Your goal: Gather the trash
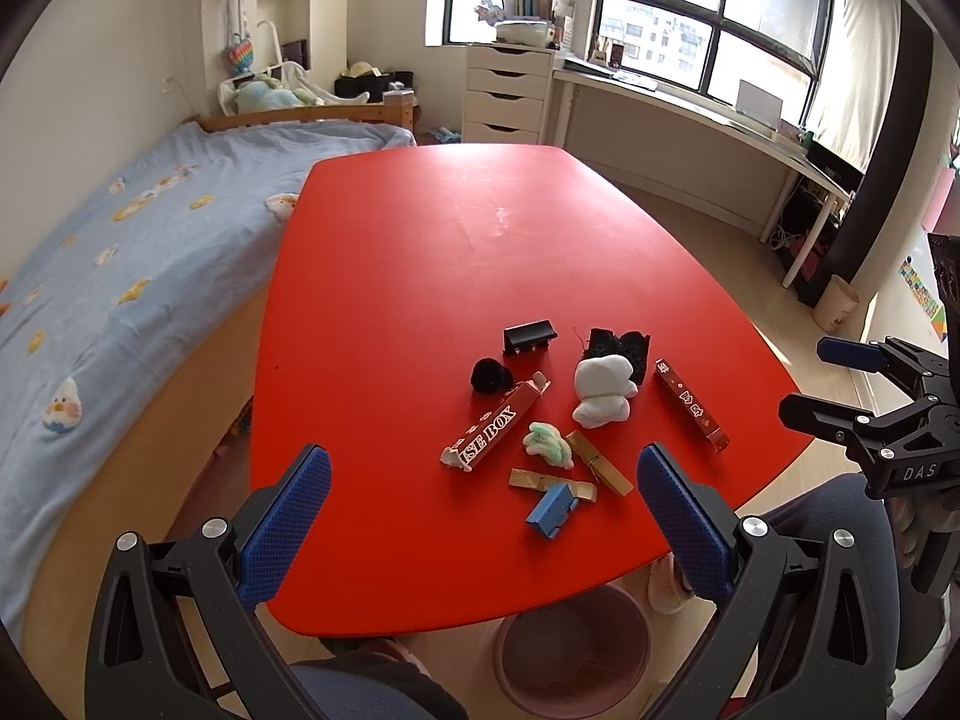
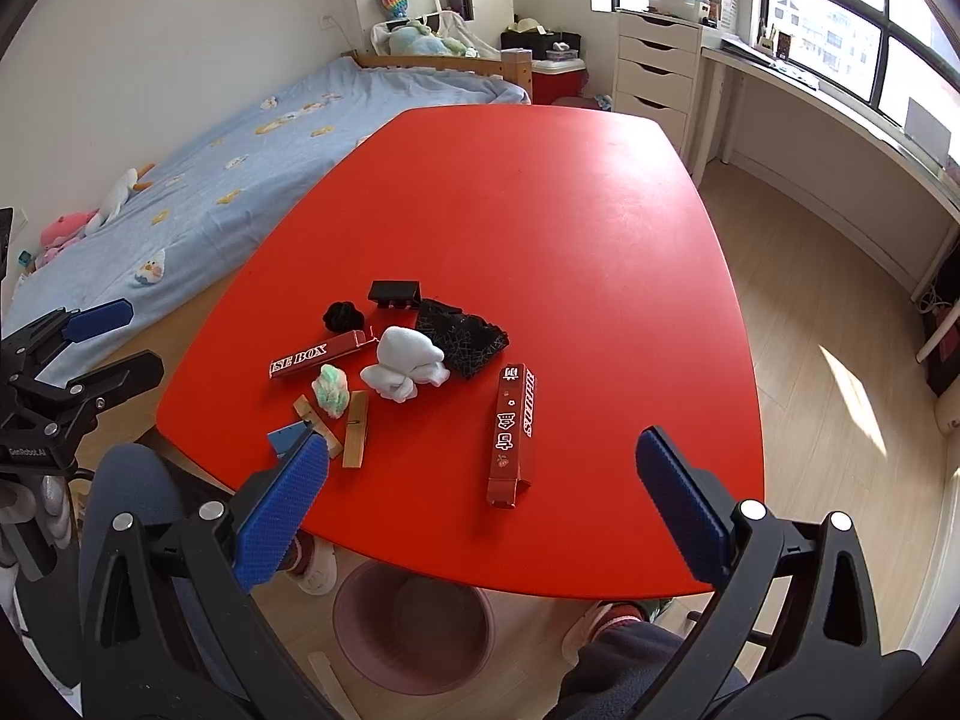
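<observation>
Trash lies in a cluster on the red table (image 1: pixel 420 252) near its front edge: a red "ISE BOX" carton (image 1: pixel 495 429) (image 2: pixel 318 355), a second red carton (image 1: pixel 691 405) (image 2: pixel 513 435), a white crumpled wad (image 1: pixel 603 390) (image 2: pixel 405 363), a green-white wad (image 1: pixel 547 445) (image 2: pixel 332 390), black netting (image 1: pixel 618 345) (image 2: pixel 462 339), a black ball (image 1: pixel 491 376), a black clip (image 1: pixel 529 336), wooden pegs (image 1: pixel 600 461) and a blue piece (image 1: pixel 552 510). My left gripper (image 1: pixel 483 525) is open and empty, just short of the cluster. My right gripper (image 2: pixel 483 507) is open and empty, near the second carton.
A pink waste bin (image 1: pixel 573 648) (image 2: pixel 414 630) stands on the floor under the table's front edge. A bed with a blue cover (image 1: pixel 120 252) is on the left. A white desk (image 1: pixel 690 114) and drawers (image 1: pixel 510 93) line the window wall.
</observation>
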Available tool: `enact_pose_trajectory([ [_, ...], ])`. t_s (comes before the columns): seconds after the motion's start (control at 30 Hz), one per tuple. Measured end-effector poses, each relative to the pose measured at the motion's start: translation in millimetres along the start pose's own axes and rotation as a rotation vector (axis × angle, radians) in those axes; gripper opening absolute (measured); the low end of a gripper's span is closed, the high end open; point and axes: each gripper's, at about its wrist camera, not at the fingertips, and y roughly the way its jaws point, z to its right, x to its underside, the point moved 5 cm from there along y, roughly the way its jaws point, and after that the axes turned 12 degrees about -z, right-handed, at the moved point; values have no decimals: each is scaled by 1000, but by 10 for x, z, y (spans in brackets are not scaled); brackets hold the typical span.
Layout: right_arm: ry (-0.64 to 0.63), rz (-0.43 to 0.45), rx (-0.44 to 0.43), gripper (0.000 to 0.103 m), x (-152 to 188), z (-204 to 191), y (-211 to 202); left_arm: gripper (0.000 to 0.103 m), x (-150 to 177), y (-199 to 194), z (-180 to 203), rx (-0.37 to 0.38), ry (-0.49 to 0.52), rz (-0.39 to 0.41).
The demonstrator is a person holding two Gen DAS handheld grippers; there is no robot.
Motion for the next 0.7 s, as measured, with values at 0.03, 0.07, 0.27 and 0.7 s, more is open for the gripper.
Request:
enact_pose_trajectory([
  [0.03, 0, 0, -1, 100, 4, -2, 3, 98, 0, 0, 0, -1, 0, 0],
  [0.07, 0, -1, -2, 100, -3, -2, -2, 98, -1, 0, -1, 0, 0, 0],
  [0.27, -1, -2, -3, 100, 12, -2, 1, 98, 0, 0, -4, 0, 0, -1],
  [0.7, 18, -8, 1, 100, 11, 56, -6, 98, 11, 20, -24, 1, 1, -9],
])
